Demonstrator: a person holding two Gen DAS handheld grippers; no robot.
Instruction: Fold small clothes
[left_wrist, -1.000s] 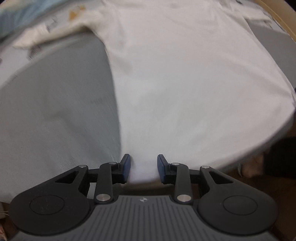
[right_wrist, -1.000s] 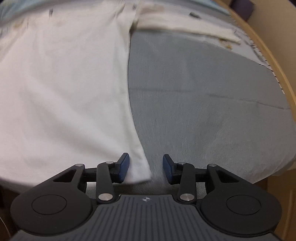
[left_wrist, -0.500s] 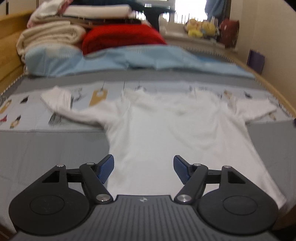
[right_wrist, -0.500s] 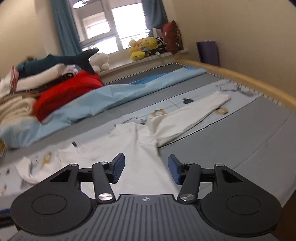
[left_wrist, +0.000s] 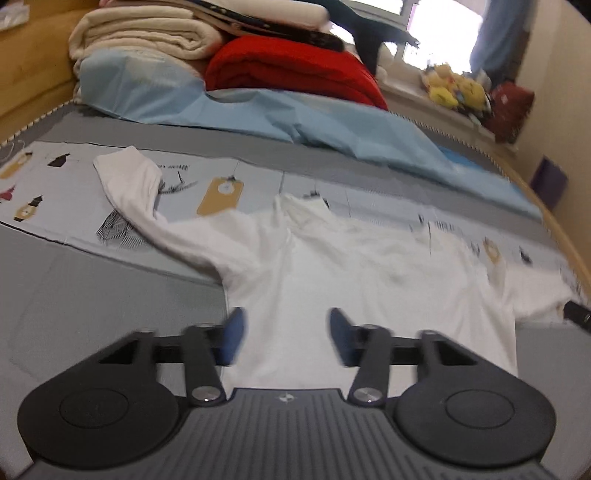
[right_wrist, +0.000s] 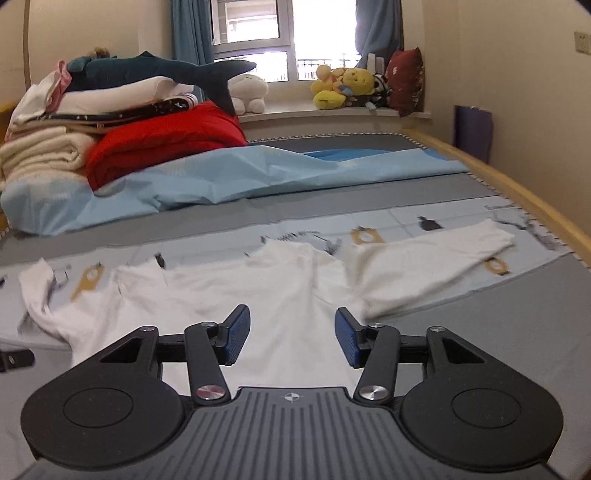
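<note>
A white long-sleeved shirt (left_wrist: 354, 280) lies spread flat on the bed, neck towards the pillows, one sleeve (left_wrist: 129, 184) reaching out to the left. My left gripper (left_wrist: 284, 338) hovers above the shirt's lower left part; its jaws are closing and hold nothing. In the right wrist view the same shirt (right_wrist: 258, 295) stretches across the bed, and its right sleeve (right_wrist: 432, 258) runs off towards the bed's edge. My right gripper (right_wrist: 291, 338) hangs over the shirt's lower right part, its jaws closing with nothing between the pads.
Folded blankets, a red quilt (right_wrist: 166, 144) and a plush shark (right_wrist: 155, 70) are stacked at the head of the bed, over a light blue sheet (left_wrist: 332, 125). A wooden bed rail (right_wrist: 517, 192) runs along the right side. Soft toys (right_wrist: 347, 88) sit on the windowsill.
Both grippers have lifted away from the shirt's hem and tipped up, so the whole shirt and the room now show. Their jaws widened and then narrowed again.
</note>
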